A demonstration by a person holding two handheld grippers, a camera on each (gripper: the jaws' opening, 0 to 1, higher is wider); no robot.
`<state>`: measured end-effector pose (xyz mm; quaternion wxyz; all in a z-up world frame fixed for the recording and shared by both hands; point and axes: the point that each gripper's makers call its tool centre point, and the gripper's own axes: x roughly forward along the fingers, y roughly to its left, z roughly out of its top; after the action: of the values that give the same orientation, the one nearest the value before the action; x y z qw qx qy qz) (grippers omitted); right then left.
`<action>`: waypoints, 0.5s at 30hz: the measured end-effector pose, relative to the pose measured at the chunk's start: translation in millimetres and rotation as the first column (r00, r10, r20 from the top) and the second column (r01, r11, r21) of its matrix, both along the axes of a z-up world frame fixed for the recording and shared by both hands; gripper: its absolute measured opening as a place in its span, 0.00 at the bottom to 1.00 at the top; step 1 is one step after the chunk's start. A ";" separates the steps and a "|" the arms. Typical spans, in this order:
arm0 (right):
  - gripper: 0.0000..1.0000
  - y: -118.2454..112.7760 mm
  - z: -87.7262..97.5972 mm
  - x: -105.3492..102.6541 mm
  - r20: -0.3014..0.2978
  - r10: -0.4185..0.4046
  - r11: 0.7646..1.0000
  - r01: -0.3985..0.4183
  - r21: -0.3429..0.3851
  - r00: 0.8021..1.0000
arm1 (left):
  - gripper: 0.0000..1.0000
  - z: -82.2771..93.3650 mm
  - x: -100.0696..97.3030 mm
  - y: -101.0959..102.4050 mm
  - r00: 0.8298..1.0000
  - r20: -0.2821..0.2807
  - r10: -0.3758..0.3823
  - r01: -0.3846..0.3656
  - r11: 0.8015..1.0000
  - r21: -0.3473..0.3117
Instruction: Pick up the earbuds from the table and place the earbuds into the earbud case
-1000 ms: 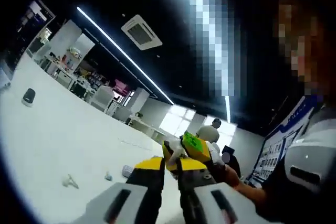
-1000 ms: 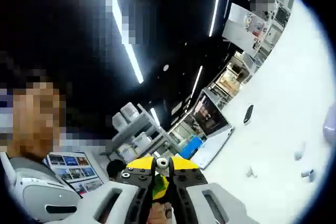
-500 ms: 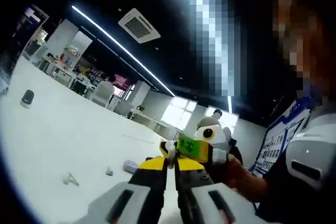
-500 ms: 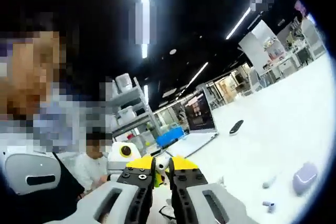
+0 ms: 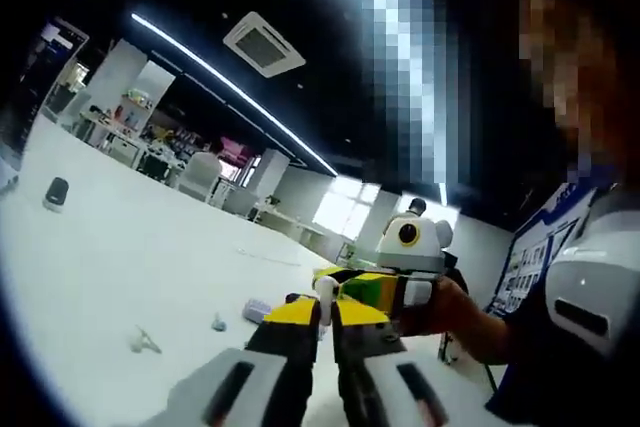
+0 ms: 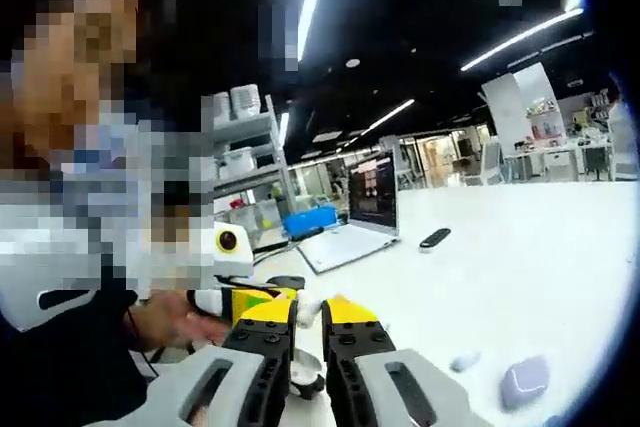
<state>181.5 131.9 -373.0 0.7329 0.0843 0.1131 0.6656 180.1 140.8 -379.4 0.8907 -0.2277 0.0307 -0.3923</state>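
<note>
A dark flat gadget point(image 5: 56, 191) lies toward the far left edge of the table point(image 5: 120, 257). Nearer the middle of the table lie a small white piece point(image 5: 144, 342), a smaller one point(image 5: 218, 324) and the lavender earbud case point(image 5: 257, 309), each apart from the others. Either piece may be the other earbud, but they are too small to tell.

The left gripper point(image 5: 320, 311) is held up off the table with its yellow tips almost pressed together. A white nub shows at the tips, and I cannot tell whether these jaws grip it or merely stand in front of it. The right gripper point(image 6: 308, 315) faces it tip to tip, and a person's hand point(image 5: 452, 309) is behind it. Its jaws are closed narrowly on what looks like the white earbud point(image 6: 306, 305), also in the air and not yet near the case.

In the right gripper view a laptop point(image 6: 352, 239) and a dark remote-like thing point(image 6: 433, 238) sit near the far edge, and the case lies toward the right with a white piece point(image 6: 464, 360) just beside it.

The step in hand looks like re-seating the earbud between the two tongs. To do it well, one pair should keep steady pressure until the other has a firm pinch across the bud's body, because the bud is smooth and would slip and bounce away. The stem should then point down before it goes to the case.
</note>
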 end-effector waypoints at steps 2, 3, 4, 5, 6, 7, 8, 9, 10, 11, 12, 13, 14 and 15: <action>0.10 1.3 -0.7 0.3 -0.005 0.001 1.000 -0.001 0.002 1.000 | 0.08 1.1 -0.6 1.8 1.000 0.010 0.008 -0.008 1.000 0.006; 0.10 2.3 -3.0 -0.1 -0.006 0.004 1.000 -0.004 -0.004 1.000 | 0.08 1.7 -0.4 3.1 1.000 0.014 0.012 -0.012 1.000 0.007; 0.10 2.9 -4.5 -0.1 -0.006 0.004 1.000 -0.004 -0.004 1.000 | 0.09 1.8 -0.6 3.6 1.000 0.013 0.013 -0.013 1.000 0.008; 0.10 3.4 -5.4 0.0 -0.019 0.006 1.000 -0.006 0.003 1.000 | 0.11 1.7 -0.7 4.3 1.000 0.012 0.014 -0.015 1.000 0.010; 0.10 3.7 -5.8 0.4 -0.028 0.008 1.000 -0.007 0.008 1.000 | 0.13 -0.3 -0.3 7.5 1.000 0.009 0.025 -0.025 0.999 0.025; 0.10 4.1 -7.1 0.9 -0.035 0.008 1.000 -0.007 0.014 0.999 | 0.15 -1.5 -0.2 9.8 1.000 0.003 0.028 -0.028 0.999 0.030; 0.10 4.6 -7.9 1.5 -0.041 0.005 1.000 -0.005 0.018 0.999 | 0.18 -2.6 0.1 11.9 0.999 -0.003 0.032 -0.032 0.999 0.031; 0.10 5.3 -11.0 3.5 -0.050 -0.002 1.000 0.003 0.019 0.999 | 0.22 -4.3 0.1 14.7 0.999 -0.013 0.032 -0.031 0.999 0.029; 0.10 5.4 -13.0 5.1 -0.056 -0.008 1.000 0.009 0.021 0.998 | 0.23 -5.7 -1.8 17.4 0.999 -0.021 0.031 -0.031 0.999 0.034; 0.10 5.4 -14.2 5.5 -0.062 -0.010 1.000 0.011 0.025 0.998 | 0.23 -5.9 -2.2 18.5 0.999 -0.020 0.032 -0.031 0.999 0.037; 0.10 5.5 -15.8 4.9 -0.072 -0.011 0.999 0.013 0.030 0.997 | 0.23 -6.1 -3.8 23.8 0.999 -0.015 0.041 -0.040 0.998 0.046; 0.10 7.4 -20.5 0.5 -0.074 -0.009 0.999 0.012 0.031 0.997 | 0.23 -6.0 -5.7 37.7 0.998 -0.015 0.069 -0.068 0.996 0.049; 0.10 9.9 -27.0 -4.8 -0.067 -0.007 1.000 0.008 0.016 0.998 | 0.23 -6.9 -6.1 48.9 0.995 -0.025 0.097 -0.096 0.994 0.047; 0.10 12.1 -34.5 -8.0 -0.053 -0.007 1.000 0.007 0.000 0.999 | 0.24 -5.7 -6.4 60.3 0.992 -0.022 0.125 -0.124 0.991 0.040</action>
<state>173.5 144.0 -407.5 0.7318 0.1026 0.1321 0.6607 173.6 201.1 -385.1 0.9172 -0.2168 0.0347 -0.3324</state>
